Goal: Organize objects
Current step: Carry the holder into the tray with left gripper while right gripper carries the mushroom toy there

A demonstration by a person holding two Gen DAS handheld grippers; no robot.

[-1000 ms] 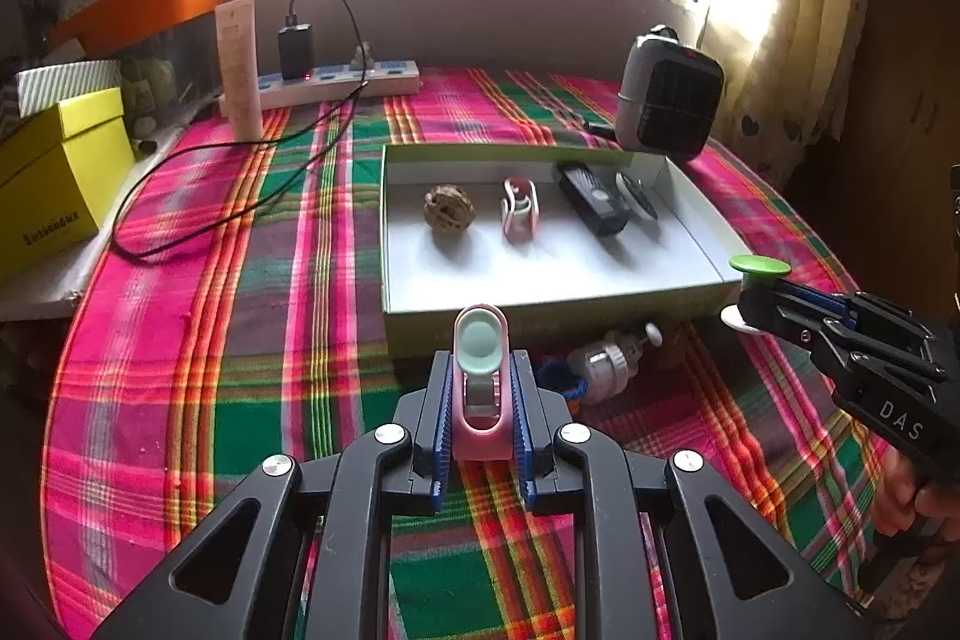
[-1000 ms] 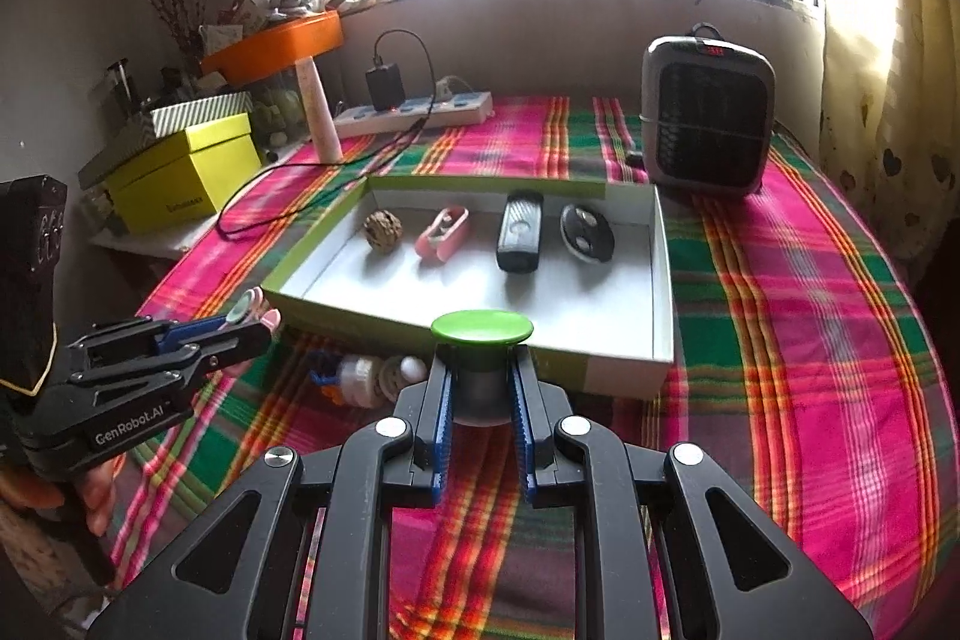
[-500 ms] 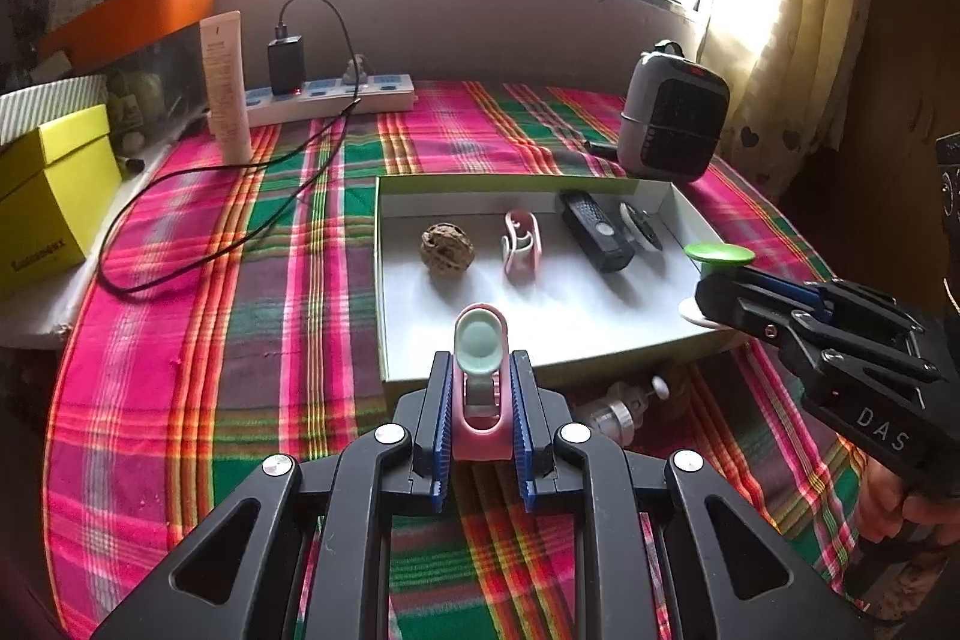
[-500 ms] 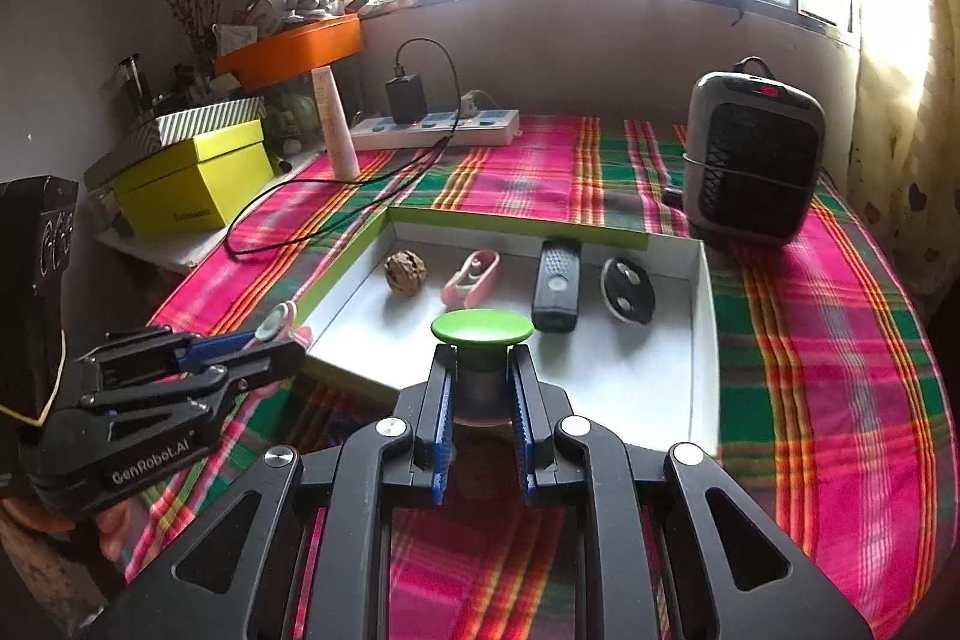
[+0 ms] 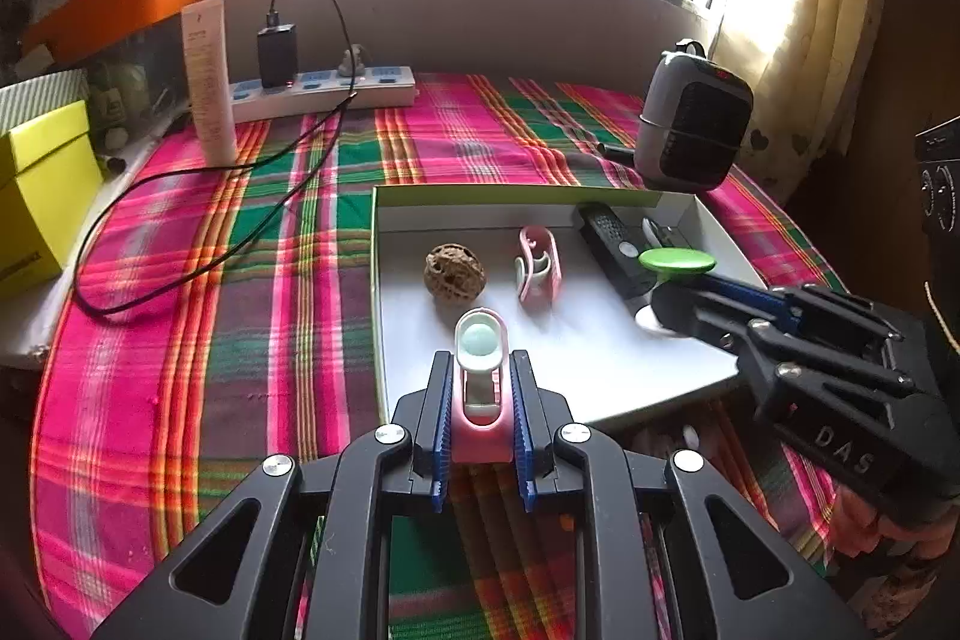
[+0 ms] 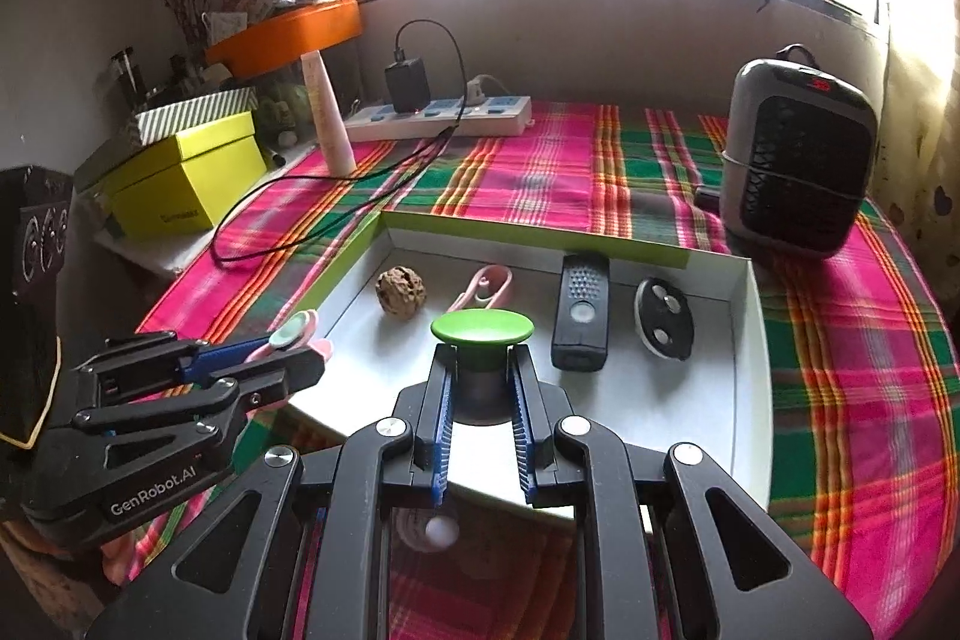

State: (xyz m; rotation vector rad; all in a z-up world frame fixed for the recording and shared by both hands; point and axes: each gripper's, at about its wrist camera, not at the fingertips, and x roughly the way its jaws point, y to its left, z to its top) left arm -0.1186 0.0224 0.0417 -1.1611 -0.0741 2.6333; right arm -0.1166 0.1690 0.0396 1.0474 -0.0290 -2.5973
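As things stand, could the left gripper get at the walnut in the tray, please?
Probably not yet: the left gripper is shut on a pink clip, so its jaws are occupied, though the way to the walnut in the tray looks unobstructed.

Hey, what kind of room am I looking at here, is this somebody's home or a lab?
Most likely a lived-in home. A table under a pink and green plaid cloth sits below a bright window, with a white power strip charging something, a small grey space heater, and floral curtains.

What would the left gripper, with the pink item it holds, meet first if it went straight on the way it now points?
Probably the white floor of the tray, short of the walnut and pink clip; the left gripper angles downward, though depth is unclear.
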